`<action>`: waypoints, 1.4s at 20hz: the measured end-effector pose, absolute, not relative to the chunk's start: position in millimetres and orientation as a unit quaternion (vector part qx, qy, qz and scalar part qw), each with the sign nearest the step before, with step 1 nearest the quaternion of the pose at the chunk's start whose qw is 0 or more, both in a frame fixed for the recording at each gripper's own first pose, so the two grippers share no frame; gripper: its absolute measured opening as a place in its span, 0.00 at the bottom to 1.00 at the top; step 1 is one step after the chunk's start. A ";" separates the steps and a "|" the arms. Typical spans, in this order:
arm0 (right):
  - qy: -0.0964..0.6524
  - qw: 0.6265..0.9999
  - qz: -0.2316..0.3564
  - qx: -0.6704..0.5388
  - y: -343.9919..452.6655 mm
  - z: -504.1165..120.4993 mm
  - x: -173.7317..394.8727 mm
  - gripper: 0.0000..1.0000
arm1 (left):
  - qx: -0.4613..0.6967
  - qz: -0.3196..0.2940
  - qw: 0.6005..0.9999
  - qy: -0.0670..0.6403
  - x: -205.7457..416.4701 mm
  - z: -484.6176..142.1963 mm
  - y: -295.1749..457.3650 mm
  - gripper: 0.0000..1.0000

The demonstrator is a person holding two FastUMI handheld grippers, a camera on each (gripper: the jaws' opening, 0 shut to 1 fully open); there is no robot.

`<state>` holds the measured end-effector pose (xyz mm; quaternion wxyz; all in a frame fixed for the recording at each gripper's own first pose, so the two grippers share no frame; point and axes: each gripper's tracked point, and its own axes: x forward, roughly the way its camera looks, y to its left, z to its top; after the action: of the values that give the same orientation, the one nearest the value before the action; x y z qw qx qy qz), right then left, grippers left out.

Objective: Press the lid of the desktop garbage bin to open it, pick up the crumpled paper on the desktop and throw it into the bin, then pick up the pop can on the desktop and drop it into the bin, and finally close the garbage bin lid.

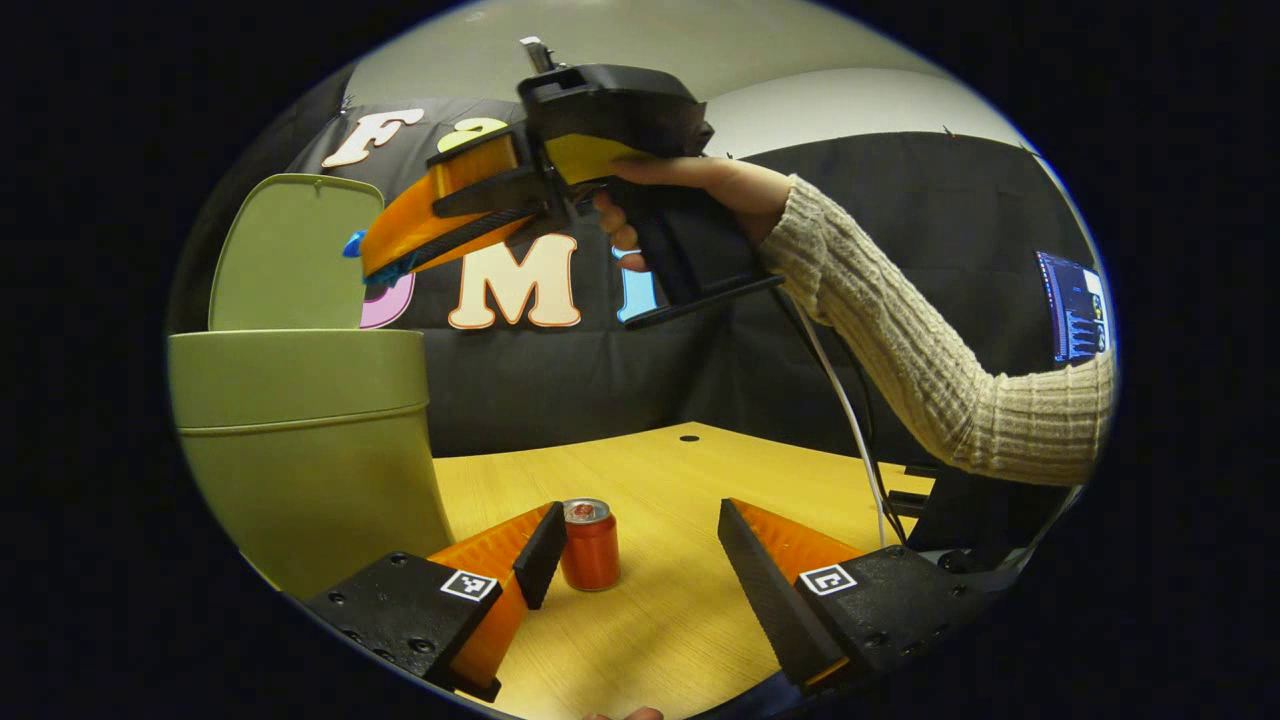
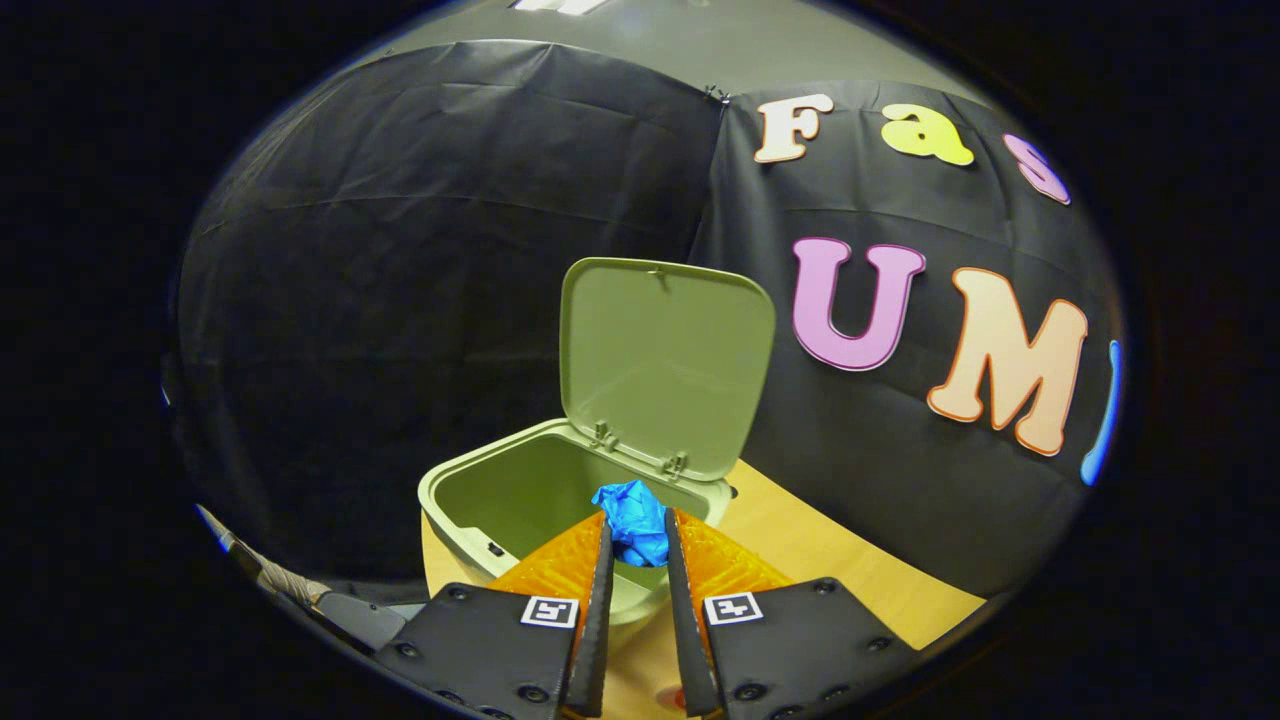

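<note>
Jaws of the right gripper [image 2: 637, 560] are pinched onto the crumpled paper [image 2: 633, 520], a blue wad held at their tips, and they hang above the open mouth of the garbage bin [image 2: 470, 480]. Just beyond the wad the lid [image 2: 665, 355] stands raised on its hinges at the far rim, so the pressing step looks done and the paper step is in hand. My judgement is that the next move calls for parting these jaws while the wad sits over the opening, not over the rim, so that it falls inside.

In the left gripper view the right gripper [image 1: 365, 258] shows from the side, carried high by a hand [image 1: 700, 185] in a ribbed sleeve [image 1: 930, 360], its tips level with the raised lid [image 1: 295, 250] above the bin [image 1: 300, 450].

Jaws of the left gripper [image 1: 640, 545] are spread wide and hold nothing. The pop can [image 1: 589, 543] stands upright between them, just beside the left-hand finger and well apart from the other; whether it touches that finger I cannot tell. That looks like a ready stance for the can step, which would need the jaws centred on the can before closing.

Beneath lies a pale wooden worktop [image 1: 690, 610] with a small dark hole [image 1: 689, 438] farther out. Black cloth walls the booth behind, and a lit screen [image 1: 1072, 305] hangs at the far right.
</note>
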<state>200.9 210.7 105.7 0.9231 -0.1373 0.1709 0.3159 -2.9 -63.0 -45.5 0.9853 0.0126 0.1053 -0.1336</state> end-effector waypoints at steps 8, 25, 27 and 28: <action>0.164 0.928 0.305 -0.136 213.3 100.4 218.6 0.83 | 0.014 -0.123 0.987 0.099 2.9 -40.1 -62.1 0.94; 0.103 0.983 0.134 -0.076 28.8 104.2 180.0 0.96 | 0.017 -0.115 0.984 0.138 14.7 -64.0 -63.7 0.93; 0.096 0.987 0.105 -0.073 3.7 94.7 169.3 0.98 | 0.012 -0.111 0.984 0.136 22.9 -64.4 -63.4 0.93; 0.094 0.989 0.093 -0.073 -6.0 88.4 163.3 0.98 | 0.008 -0.111 0.984 0.139 28.3 -66.9 -63.4 0.93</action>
<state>163.3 -6.0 88.4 0.9885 -0.0734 0.0938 0.0926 28.3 -63.4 -66.9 0.9841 0.0084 0.1386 -0.1107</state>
